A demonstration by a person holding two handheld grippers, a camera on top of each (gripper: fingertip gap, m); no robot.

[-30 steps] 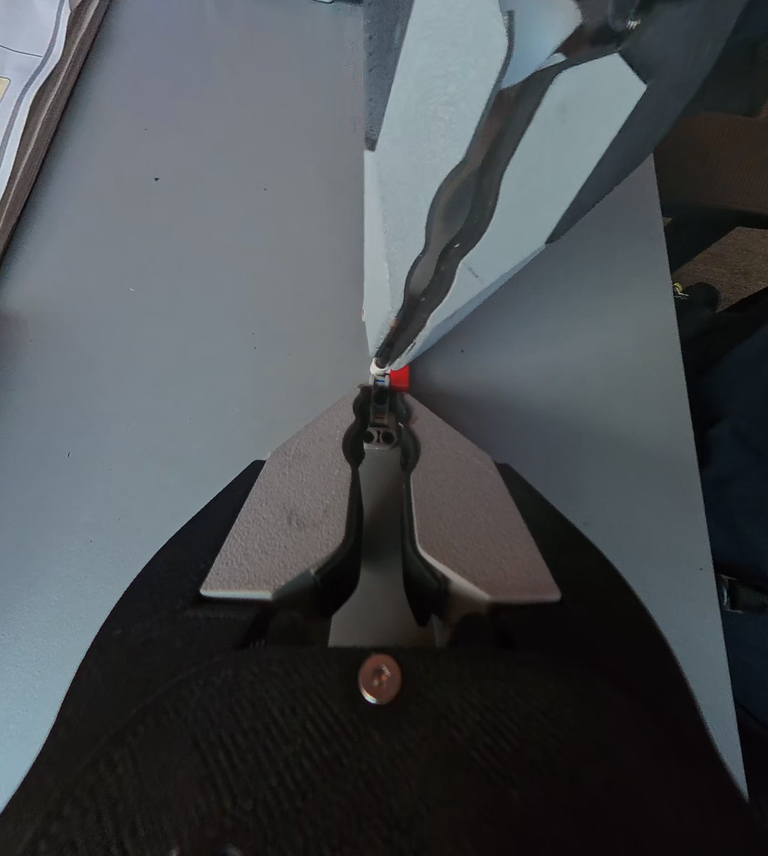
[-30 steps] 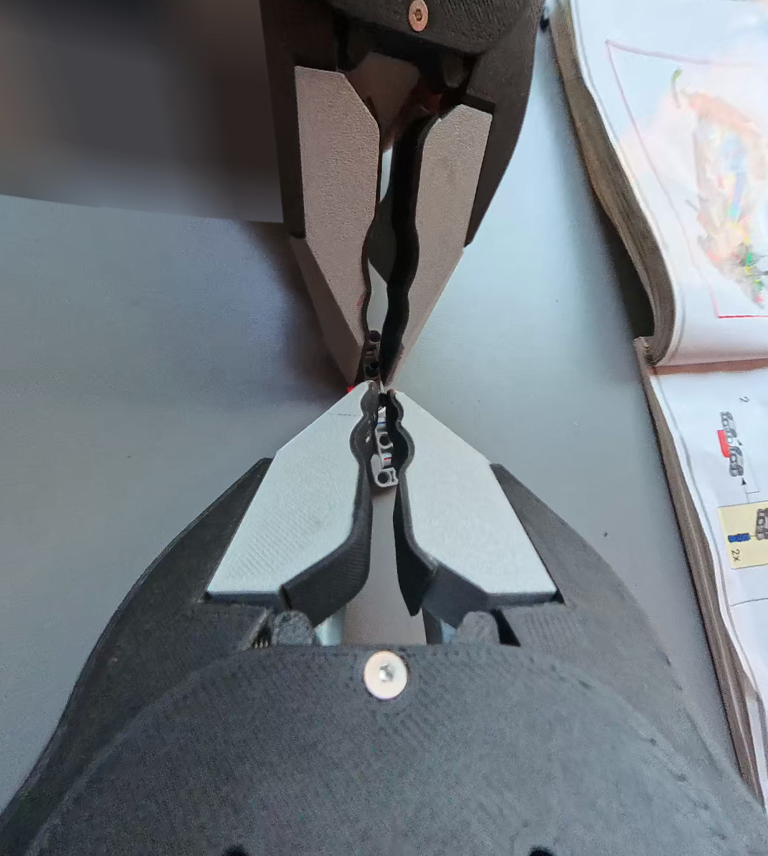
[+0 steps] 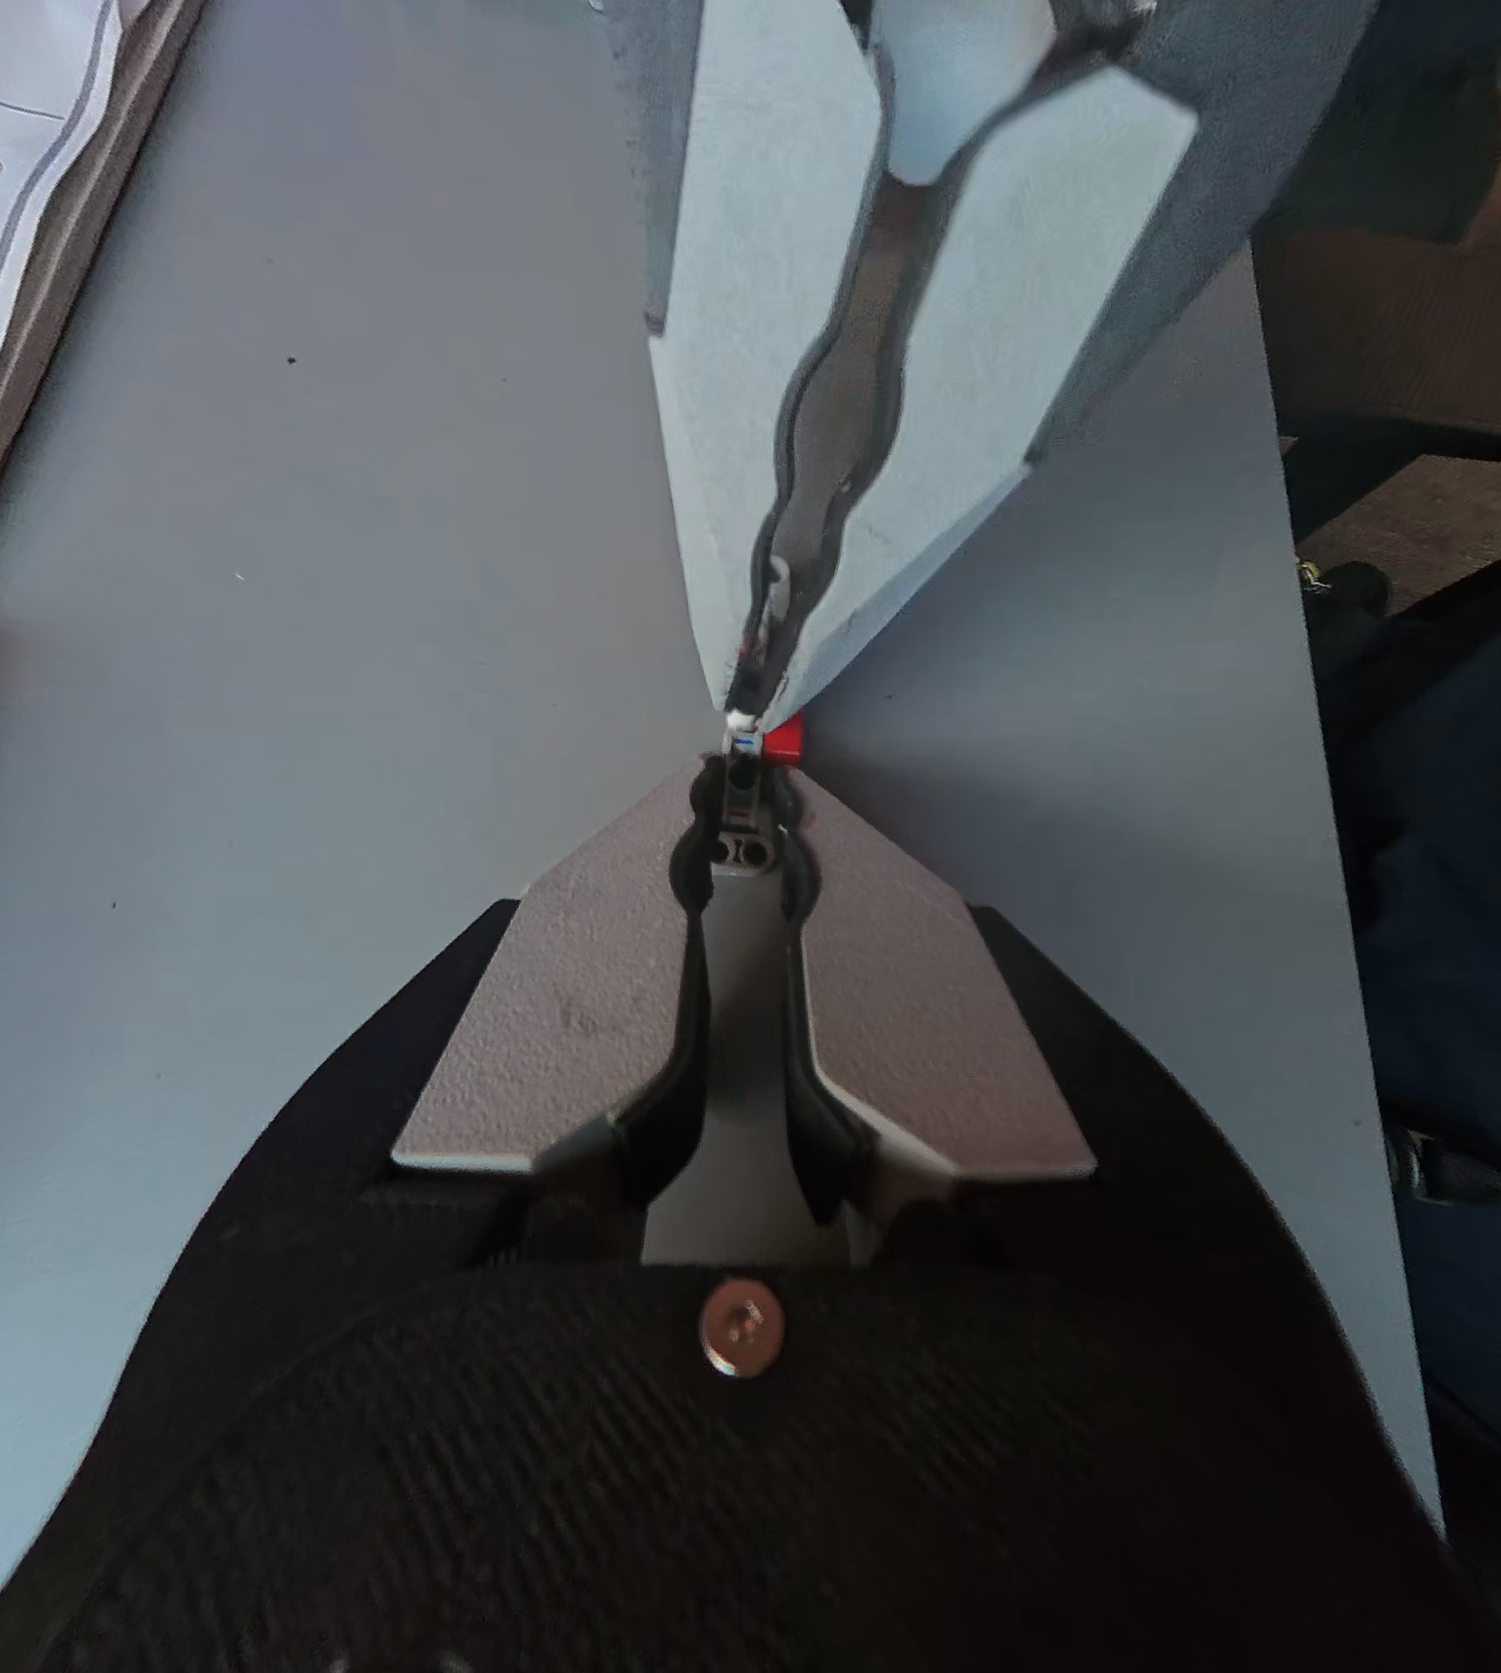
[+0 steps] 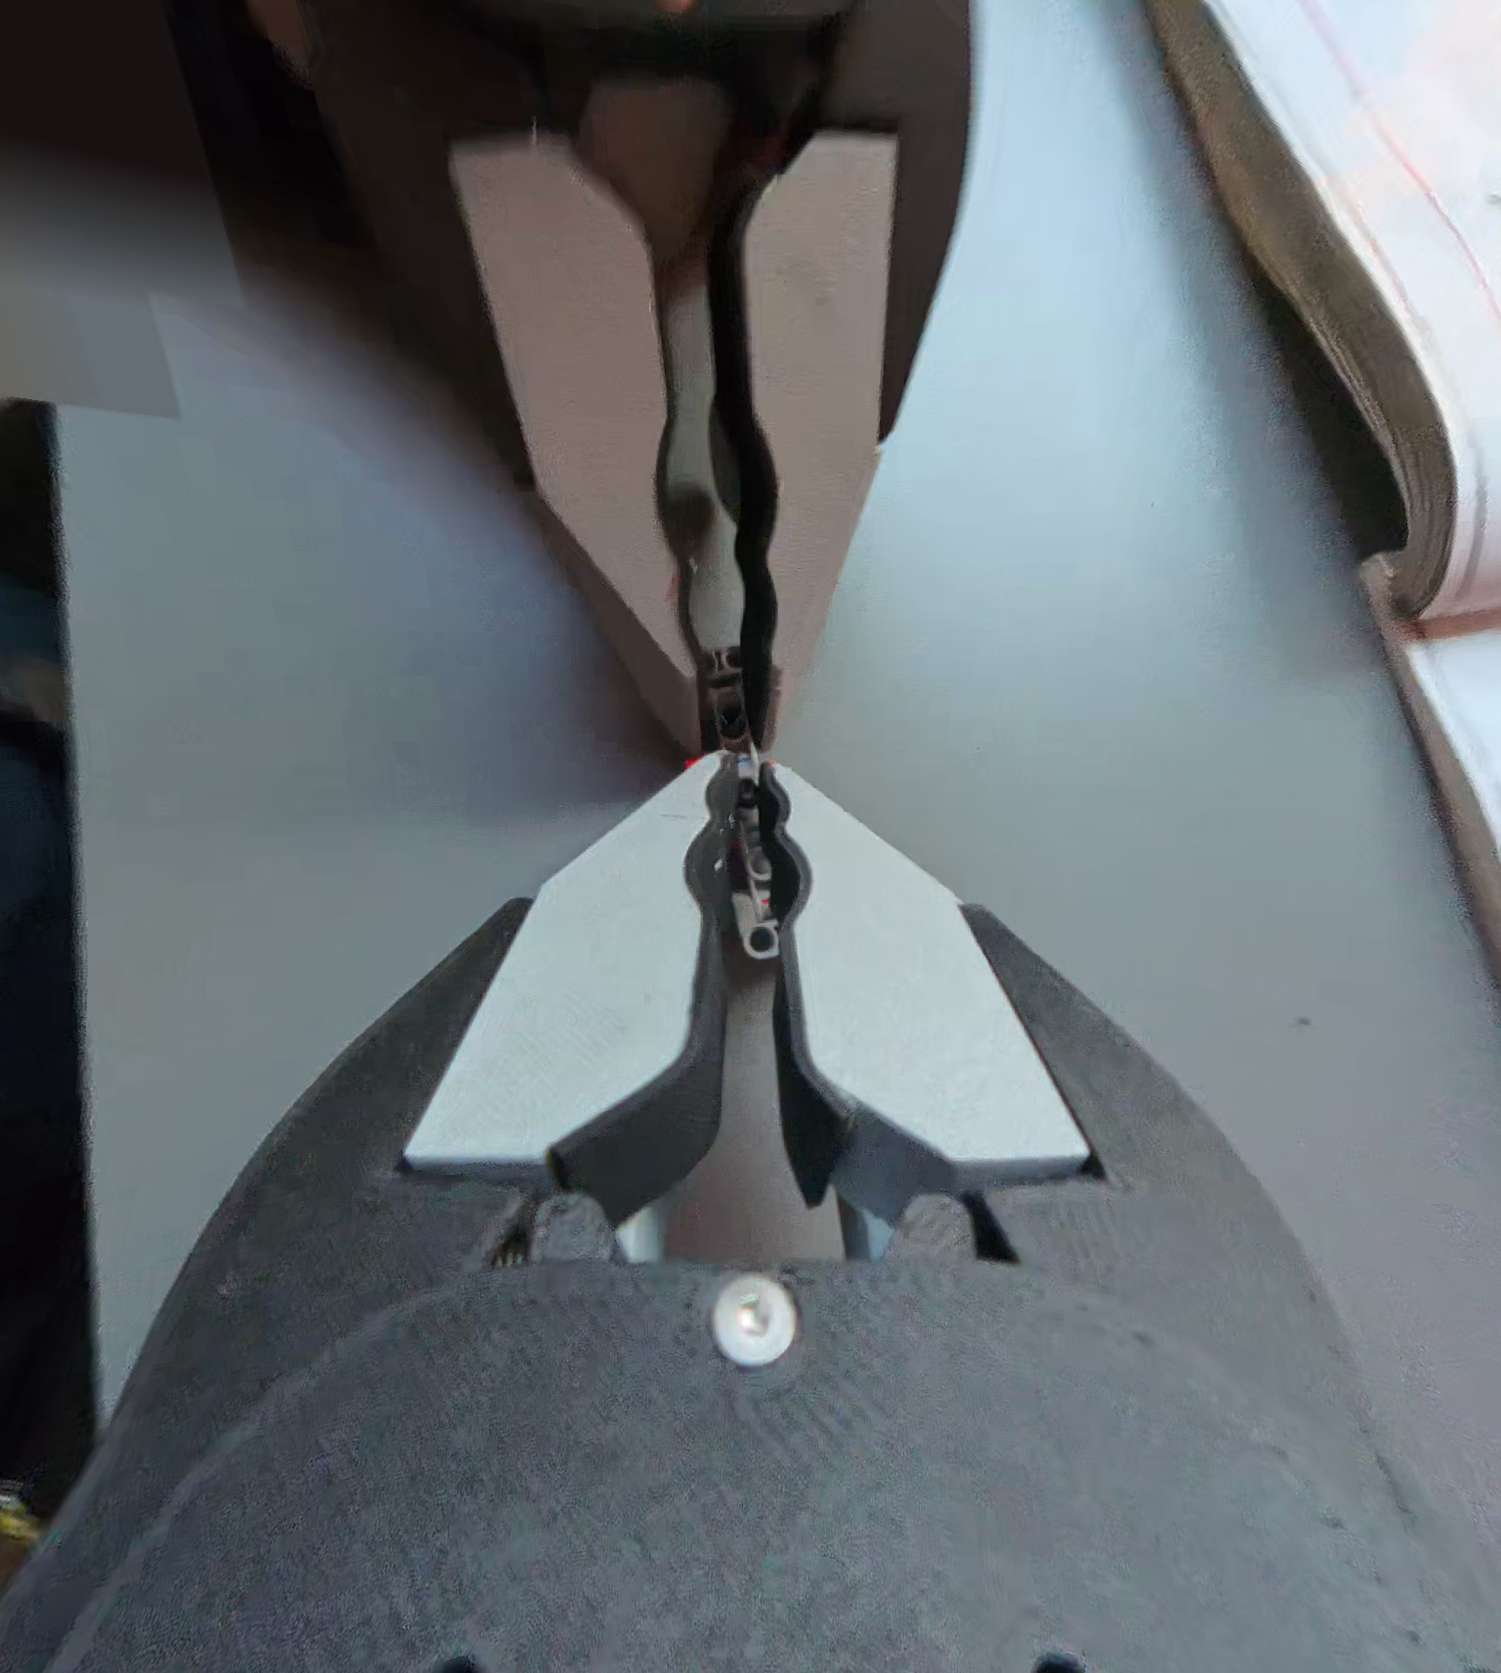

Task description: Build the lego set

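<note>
Left wrist view: our left hand-held gripper [image 3: 742,783] grips a beam [image 3: 742,851]; right hand-held gripper [image 4: 751,783] grips a connector [image 4: 763,937]; red block [image 3: 784,735] at one o'clock.

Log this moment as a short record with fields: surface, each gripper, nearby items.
surface: plain grey table
left gripper: shut on a small dark grey plastic beam with round holes
right gripper: shut on a small light grey plastic piece with round holes
meeting: the two grippers stand tip to tip
beside tips: small red plastic block
edge: open illustrated paper booklet
</note>
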